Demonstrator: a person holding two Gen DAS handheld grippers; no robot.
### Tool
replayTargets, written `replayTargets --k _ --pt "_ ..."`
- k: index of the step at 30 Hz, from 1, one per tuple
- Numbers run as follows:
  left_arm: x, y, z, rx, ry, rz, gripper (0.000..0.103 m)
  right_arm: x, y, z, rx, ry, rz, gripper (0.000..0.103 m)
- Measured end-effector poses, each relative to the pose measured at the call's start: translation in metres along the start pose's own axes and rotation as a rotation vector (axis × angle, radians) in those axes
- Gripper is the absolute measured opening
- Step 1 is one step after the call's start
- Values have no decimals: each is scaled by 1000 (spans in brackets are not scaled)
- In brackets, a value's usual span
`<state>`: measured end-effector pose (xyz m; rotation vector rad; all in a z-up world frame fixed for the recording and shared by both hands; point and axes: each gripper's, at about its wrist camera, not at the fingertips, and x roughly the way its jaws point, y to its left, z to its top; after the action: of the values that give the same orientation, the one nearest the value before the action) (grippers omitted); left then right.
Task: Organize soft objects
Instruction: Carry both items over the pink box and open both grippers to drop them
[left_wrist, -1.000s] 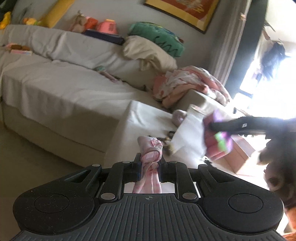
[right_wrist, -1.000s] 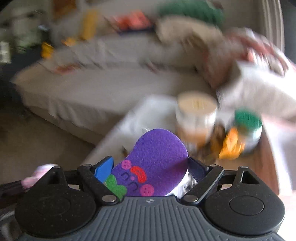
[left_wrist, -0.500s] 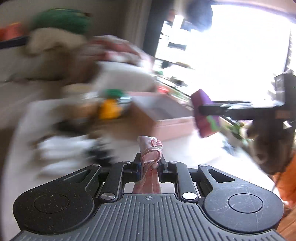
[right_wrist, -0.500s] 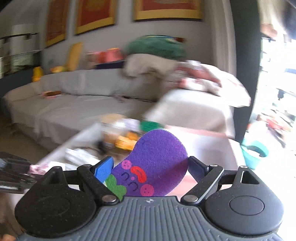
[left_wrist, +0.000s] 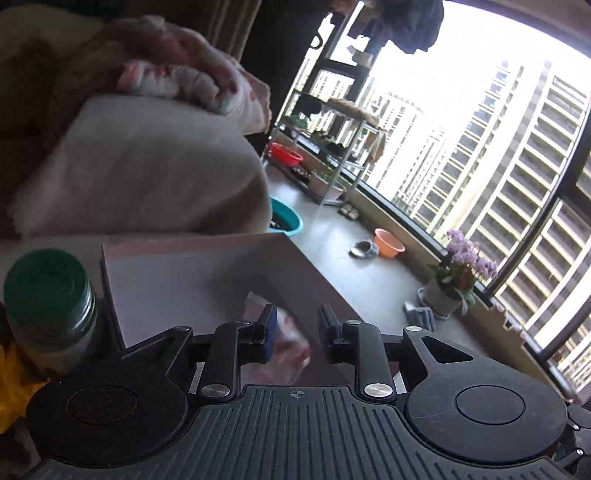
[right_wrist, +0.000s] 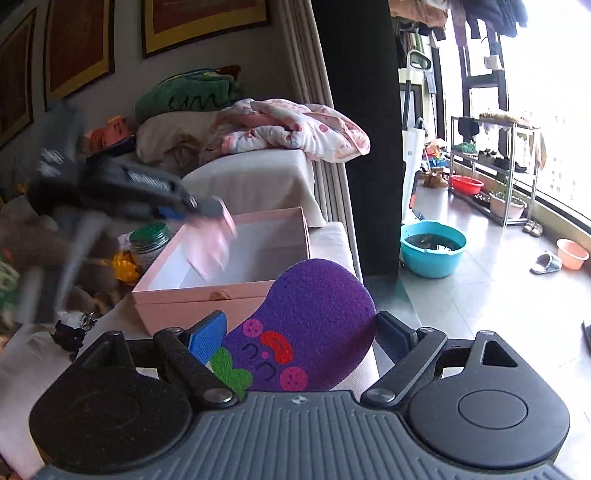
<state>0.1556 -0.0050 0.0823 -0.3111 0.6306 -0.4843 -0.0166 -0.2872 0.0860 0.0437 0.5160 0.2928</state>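
Note:
My left gripper (left_wrist: 294, 328) is open over the pink box (left_wrist: 177, 280). The pink cloth (left_wrist: 290, 347) is blurred between and below its fingers, loose from them. In the right wrist view the left gripper (right_wrist: 210, 210) hangs over the pink box (right_wrist: 221, 295) with the pink cloth (right_wrist: 210, 247) dropping from it into the box. My right gripper (right_wrist: 299, 332) is shut on a purple eggplant-shaped sponge (right_wrist: 306, 325) with a green leaf and a face, held in front of the box's near wall.
A green-lidded glass jar (left_wrist: 48, 295) stands left of the box, also in the right wrist view (right_wrist: 149, 236). A sofa arm with a pink blanket (right_wrist: 288, 129) is behind. A blue basin (right_wrist: 432, 247) and a shelf rack (right_wrist: 491, 166) stand on the floor at right.
My left gripper swung right from the sofa to above the pink box and opened, letting go of the pink cloth. My right gripper moved toward the box, still holding the sponge.

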Motion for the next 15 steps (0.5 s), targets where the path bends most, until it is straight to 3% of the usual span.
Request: replayTargets --k 3,6,10,15 --pt "-9 23 -6 -94 -67 -29 27 11 3 11 -17 -5 17 87" --pt "-49 41 -9 -119 -176 -18 27 27 13 36 -28 -39 63 87" --pt "-99 53 -19 -52 -250 91 27 66 32 88 -45 -98 96 93" --pt "-159 88 -62 -7 -241 316 27 107 43 123 18 -13 24 97"
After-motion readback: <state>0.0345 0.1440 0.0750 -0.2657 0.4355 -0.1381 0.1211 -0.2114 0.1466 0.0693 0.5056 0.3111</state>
